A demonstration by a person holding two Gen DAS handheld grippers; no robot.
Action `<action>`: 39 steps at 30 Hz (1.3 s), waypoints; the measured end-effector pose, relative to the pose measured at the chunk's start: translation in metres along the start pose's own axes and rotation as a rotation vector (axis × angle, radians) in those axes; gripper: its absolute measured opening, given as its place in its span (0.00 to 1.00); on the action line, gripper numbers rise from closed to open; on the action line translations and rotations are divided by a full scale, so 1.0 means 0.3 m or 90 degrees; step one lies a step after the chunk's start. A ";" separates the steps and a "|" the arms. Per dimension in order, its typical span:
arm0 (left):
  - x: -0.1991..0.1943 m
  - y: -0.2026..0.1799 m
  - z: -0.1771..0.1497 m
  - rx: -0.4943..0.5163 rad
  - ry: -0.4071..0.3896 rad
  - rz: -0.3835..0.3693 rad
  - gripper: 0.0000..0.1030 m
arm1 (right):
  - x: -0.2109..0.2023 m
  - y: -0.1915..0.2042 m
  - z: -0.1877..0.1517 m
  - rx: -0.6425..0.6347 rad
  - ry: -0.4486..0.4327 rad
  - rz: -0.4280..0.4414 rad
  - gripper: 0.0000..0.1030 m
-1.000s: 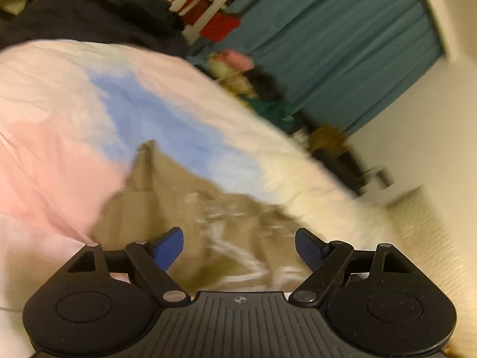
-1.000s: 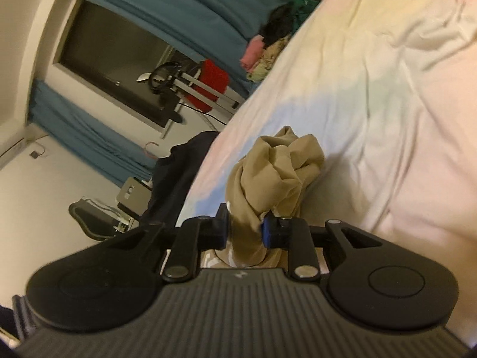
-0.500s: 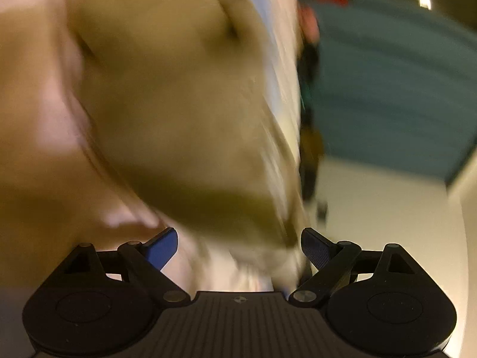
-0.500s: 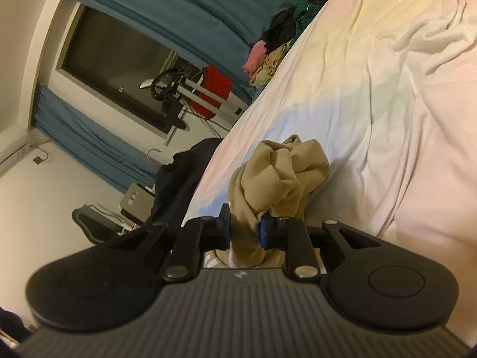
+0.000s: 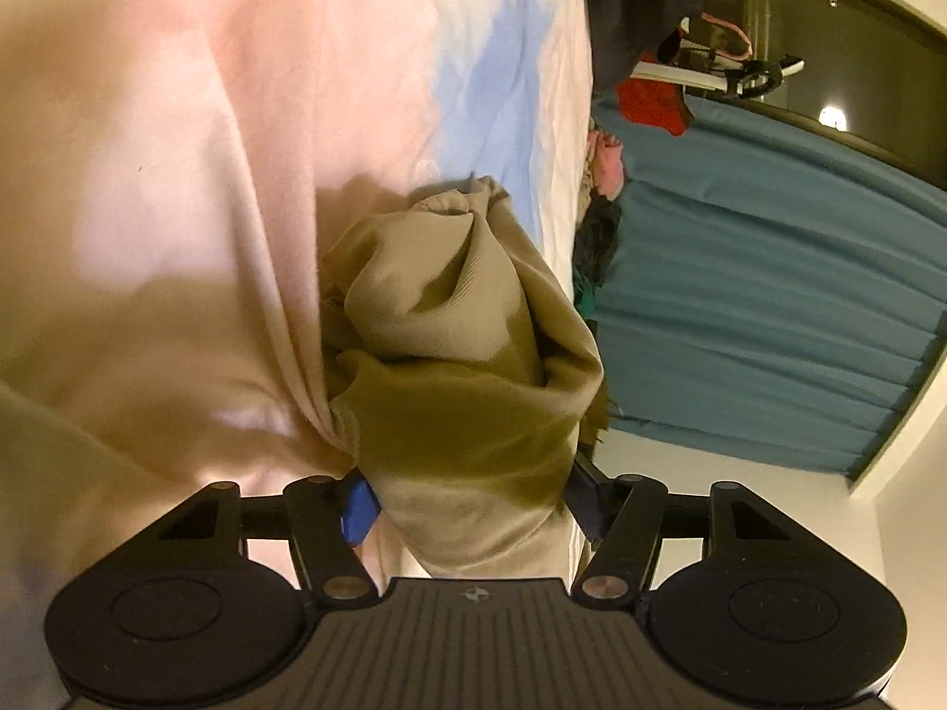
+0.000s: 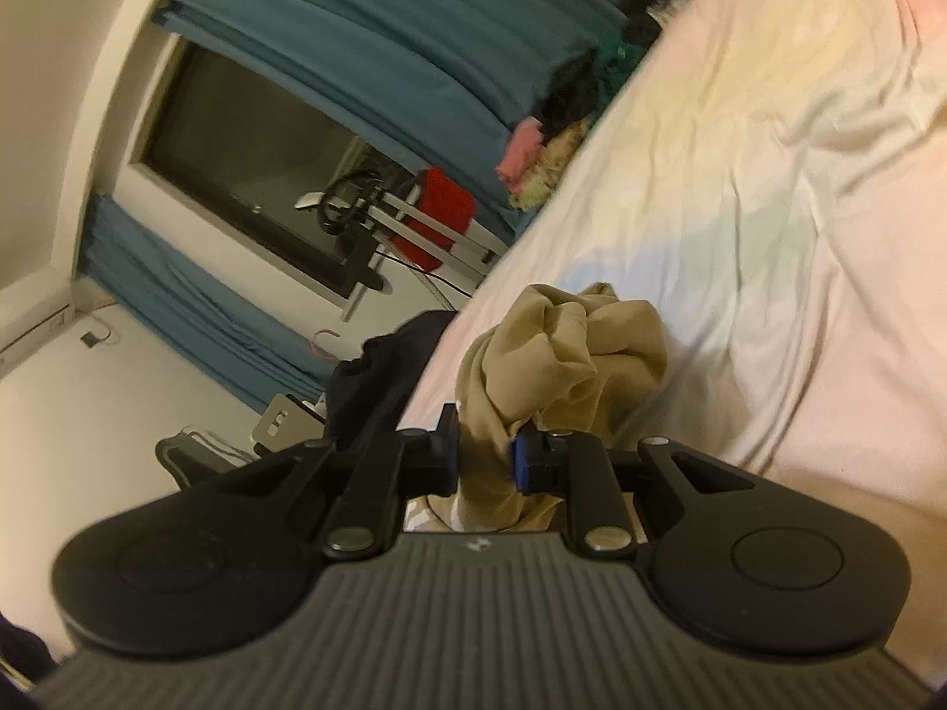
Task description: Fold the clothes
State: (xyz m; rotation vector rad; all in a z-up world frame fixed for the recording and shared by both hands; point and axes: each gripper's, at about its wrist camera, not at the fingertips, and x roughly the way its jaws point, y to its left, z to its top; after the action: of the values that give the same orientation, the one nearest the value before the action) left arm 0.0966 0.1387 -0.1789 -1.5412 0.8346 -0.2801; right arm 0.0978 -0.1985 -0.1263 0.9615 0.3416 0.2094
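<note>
A tan garment (image 5: 467, 319) is bunched into a crumpled roll above the bed (image 5: 177, 148). Its long axis runs away from both cameras, along the gripper fingers, with the far end knotted in folds. In the right wrist view the garment (image 6: 562, 349) is clamped in the right gripper (image 6: 485, 458), whose jaws are nearly closed on a narrow gather of cloth. The left gripper (image 5: 467, 503) stands wide with its jaws closing, a thick fold between them; pad contact cannot be told.
</note>
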 end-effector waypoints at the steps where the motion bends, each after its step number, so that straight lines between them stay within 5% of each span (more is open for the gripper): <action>1: 0.003 -0.010 -0.009 0.010 0.018 0.003 0.72 | -0.007 0.015 0.001 -0.009 -0.003 0.008 0.20; 7: 0.051 -0.066 -0.097 0.048 0.125 -0.067 0.83 | -0.030 0.087 -0.017 -0.061 -0.018 0.015 0.19; 11: 0.081 -0.088 -0.083 0.095 0.088 -0.030 0.83 | -0.051 0.101 -0.021 -0.071 -0.033 0.017 0.19; 15: 0.059 -0.048 -0.036 0.058 0.041 -0.010 0.83 | -0.095 0.106 -0.003 -0.066 -0.075 0.028 0.19; 18: 0.039 -0.042 -0.010 0.042 0.022 -0.017 0.66 | -0.115 0.102 0.002 -0.057 -0.087 0.032 0.19; 25: 0.002 -0.163 -0.037 0.134 0.020 -0.033 0.43 | -0.171 0.087 0.042 -0.012 -0.094 0.025 0.19; 30: -0.007 -0.301 -0.084 0.191 0.067 -0.038 0.38 | -0.261 0.088 0.081 0.027 -0.112 0.029 0.19; 39: 0.183 -0.527 -0.153 0.229 0.114 0.087 0.34 | -0.188 -0.003 0.288 0.136 -0.110 -0.039 0.19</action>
State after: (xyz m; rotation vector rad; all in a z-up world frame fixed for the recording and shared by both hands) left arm 0.1596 0.0583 -0.0387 -1.1302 0.9665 -0.4466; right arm 0.0779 -0.2833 -0.0708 1.1692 0.2361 0.0334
